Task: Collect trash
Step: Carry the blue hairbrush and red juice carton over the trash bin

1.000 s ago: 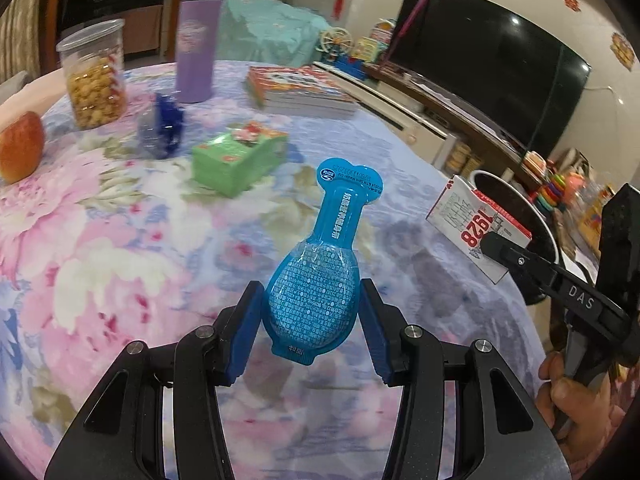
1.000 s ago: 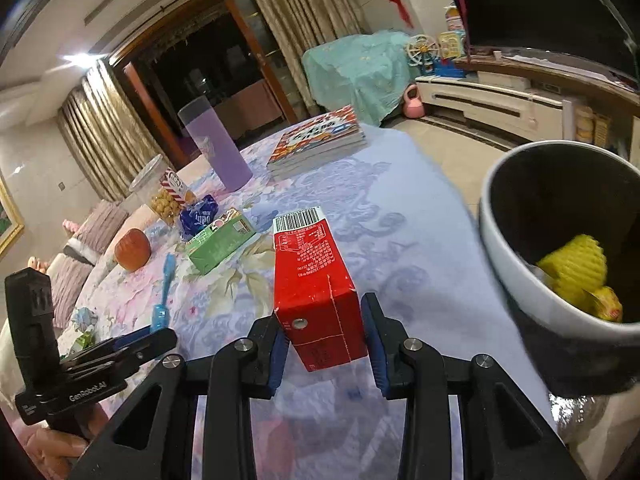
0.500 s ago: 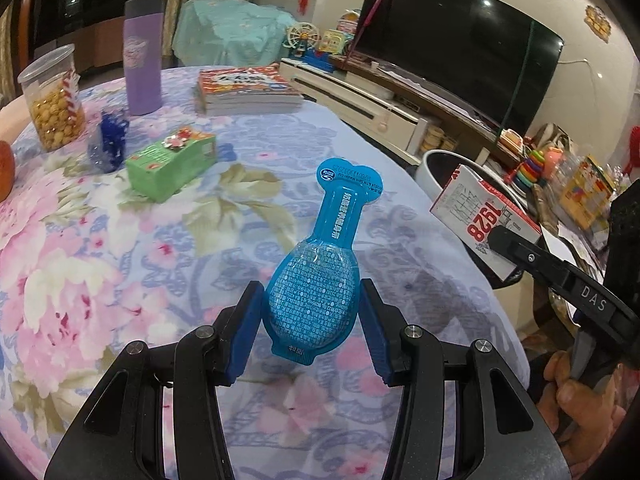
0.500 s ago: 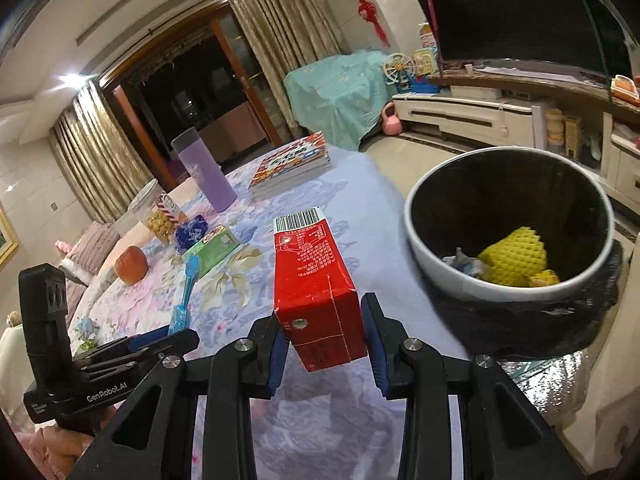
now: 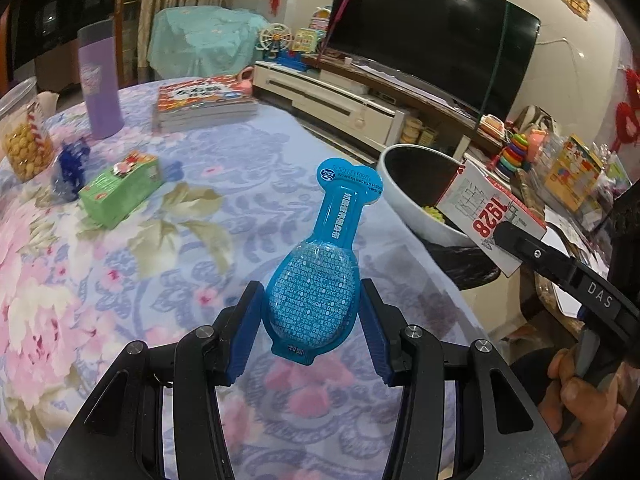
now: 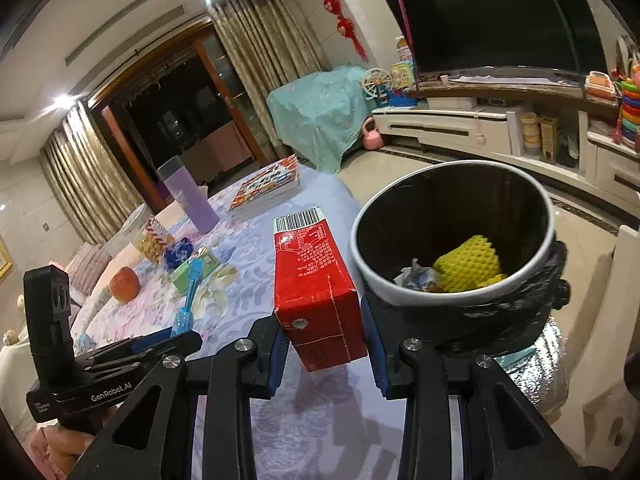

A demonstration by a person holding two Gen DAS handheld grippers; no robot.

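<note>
My left gripper [image 5: 312, 328] is shut on a blue spoon-shaped plastic packet [image 5: 320, 280], held above the floral tablecloth. My right gripper [image 6: 326, 340] is shut on a red milk carton [image 6: 316, 284], which also shows in the left wrist view [image 5: 486, 216] beside the bin. The white-rimmed trash bin [image 6: 400, 292] with a black liner stands just right of the carton, off the table's edge. It holds a yellow foam net [image 6: 468, 264] and crumpled paper. In the left wrist view the bin [image 5: 400, 196] is ahead and to the right.
On the table are a green carton [image 5: 120, 192], a blue wrapper [image 5: 72, 164], a purple tumbler [image 5: 100, 84], a snack jar [image 5: 24, 140], a stack of books [image 5: 204, 100] and an apple [image 6: 124, 284]. A TV and low cabinet stand behind the bin.
Both grippers have moved toward the table's edge with their loads. The bin has come into fuller view, its inside now visible to the right of the carton.
</note>
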